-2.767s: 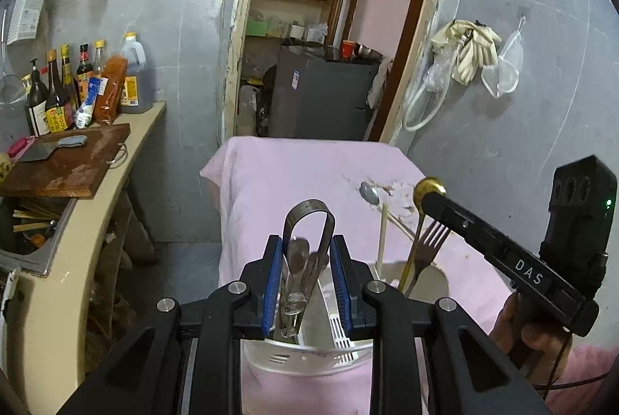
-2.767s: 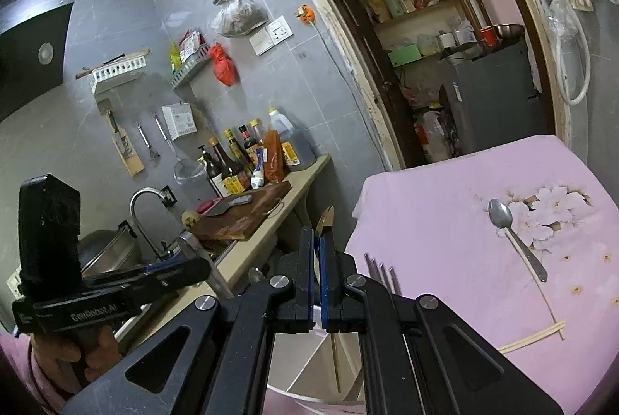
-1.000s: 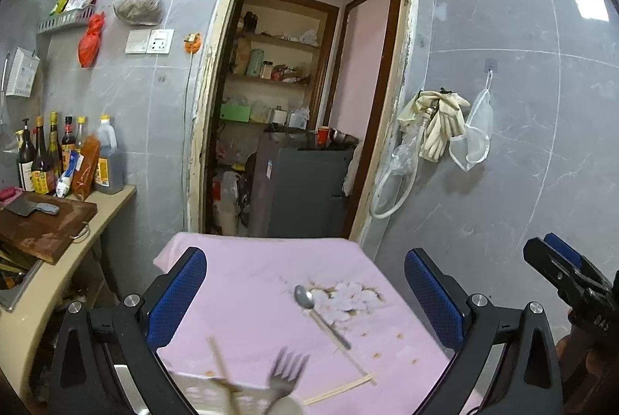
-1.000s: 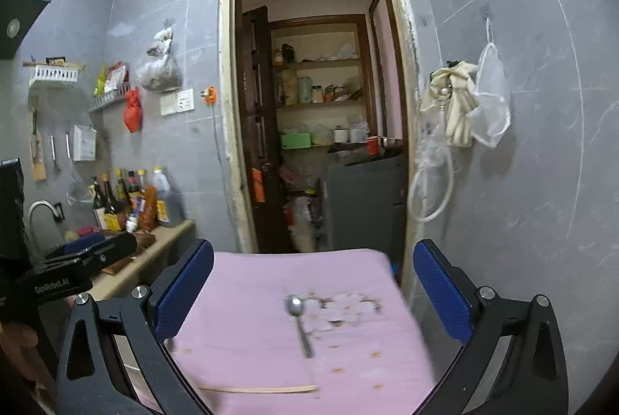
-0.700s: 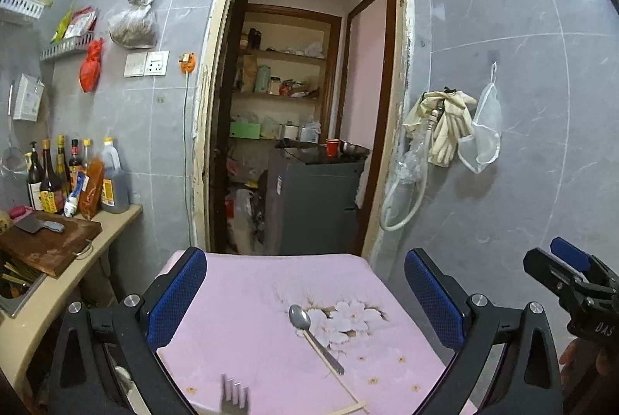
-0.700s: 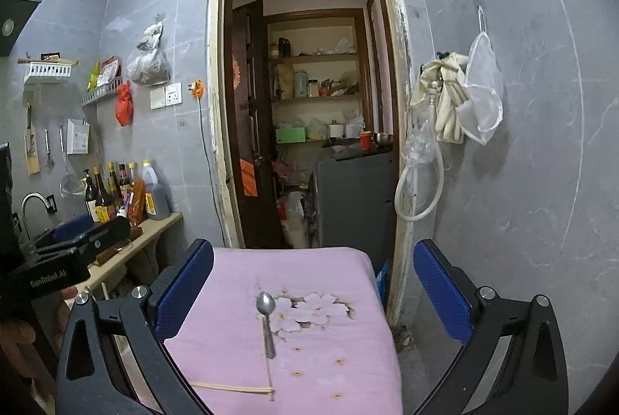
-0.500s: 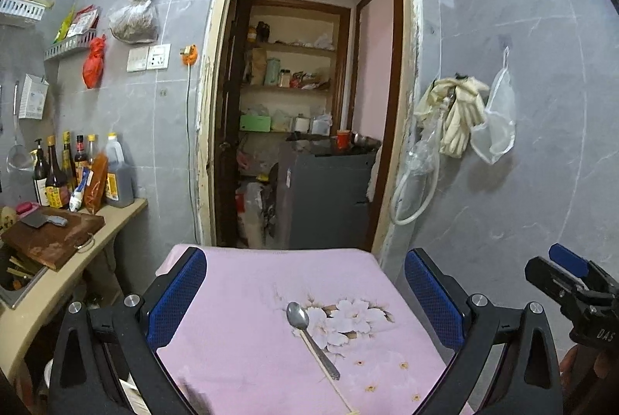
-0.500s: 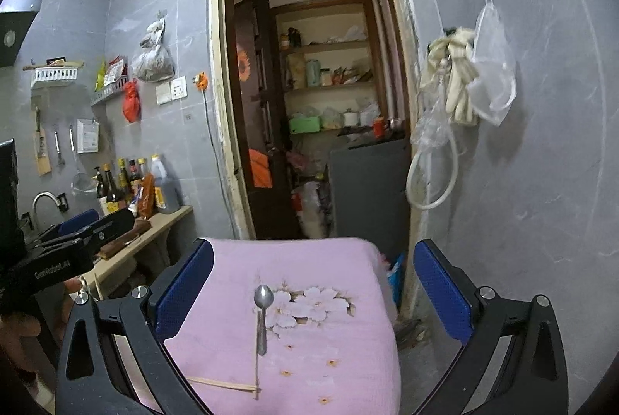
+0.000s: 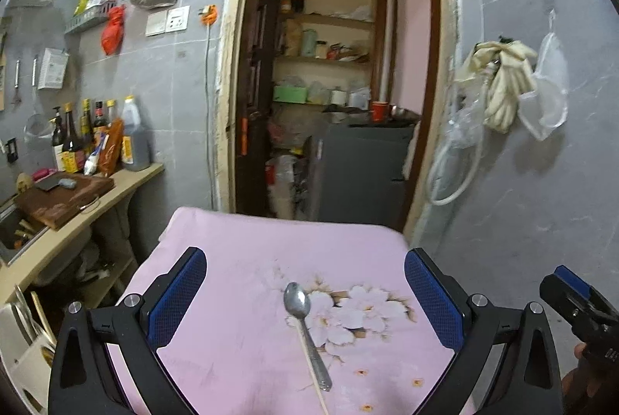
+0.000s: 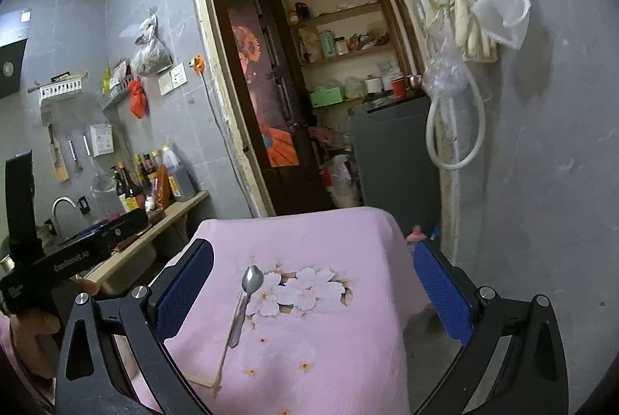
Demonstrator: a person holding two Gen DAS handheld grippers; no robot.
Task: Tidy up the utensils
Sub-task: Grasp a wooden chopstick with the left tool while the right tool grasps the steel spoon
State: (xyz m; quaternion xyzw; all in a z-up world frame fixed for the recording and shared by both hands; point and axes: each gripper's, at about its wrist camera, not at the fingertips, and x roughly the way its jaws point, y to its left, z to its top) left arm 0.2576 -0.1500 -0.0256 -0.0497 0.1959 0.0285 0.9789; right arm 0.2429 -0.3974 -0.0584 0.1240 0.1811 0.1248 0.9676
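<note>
A metal spoon (image 9: 305, 330) lies on the pink flowered tablecloth (image 9: 240, 260), bowl pointing away from me. My left gripper (image 9: 305, 299) is open above it, with the spoon between the two blue pads and nothing held. A thin chopstick (image 9: 321, 399) runs off from the spoon's handle. In the right wrist view the spoon (image 10: 243, 302) lies left of centre beside two chopsticks (image 10: 226, 349). My right gripper (image 10: 313, 289) is open and empty over the cloth. A white utensil holder (image 9: 23, 349) shows at the lower left edge of the left wrist view.
A kitchen counter (image 9: 127, 179) with a wooden cutting board (image 9: 62, 198) and several bottles (image 9: 96, 136) runs along the left. Behind the table's far edge is an open doorway with a grey cabinet (image 9: 359, 167). A grey wall with a hanging hose (image 10: 456, 128) stands close on the right.
Both grippers were shut on utensils over the white holder 2.8 s ago; both are now open and empty. The views have since swung toward the spoon, and the holder has slid to the left edge.
</note>
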